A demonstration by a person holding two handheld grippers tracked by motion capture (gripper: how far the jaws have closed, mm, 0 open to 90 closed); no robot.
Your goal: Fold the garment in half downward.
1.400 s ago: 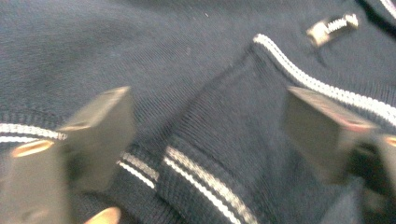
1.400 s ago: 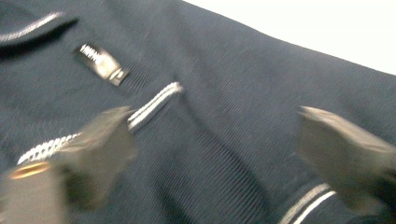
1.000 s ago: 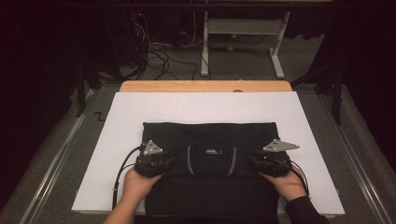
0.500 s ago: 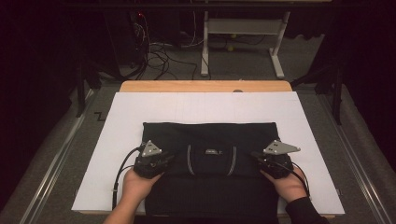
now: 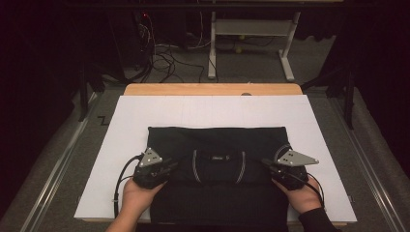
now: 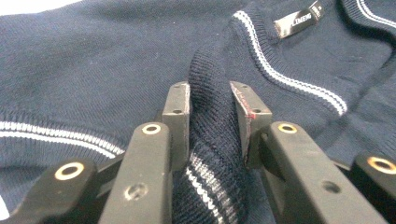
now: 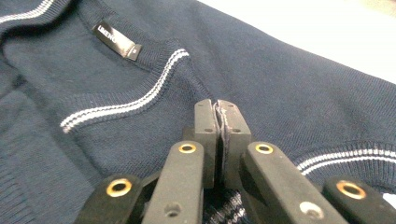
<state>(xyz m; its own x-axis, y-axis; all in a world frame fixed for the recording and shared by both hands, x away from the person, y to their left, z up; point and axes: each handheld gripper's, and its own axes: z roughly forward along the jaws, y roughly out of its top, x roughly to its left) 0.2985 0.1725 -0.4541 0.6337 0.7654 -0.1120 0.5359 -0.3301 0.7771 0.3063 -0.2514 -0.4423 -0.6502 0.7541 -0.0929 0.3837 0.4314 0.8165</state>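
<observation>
A thick fold of the navy sweater (image 6: 212, 116) is pinched in the left tool (image 6: 210, 100), a thin layer in the right tool (image 7: 219, 116). Spread flat on the desk (image 5: 121, 145), it could slip from the thinner grip if lifted unevenly.

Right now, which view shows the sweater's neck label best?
The left gripper view: the neck label is near, bright and unobstructed, its lettering nearly legible. The right gripper view shows it about as clearly but angled. In the high view it is a tiny pale mark.
</observation>
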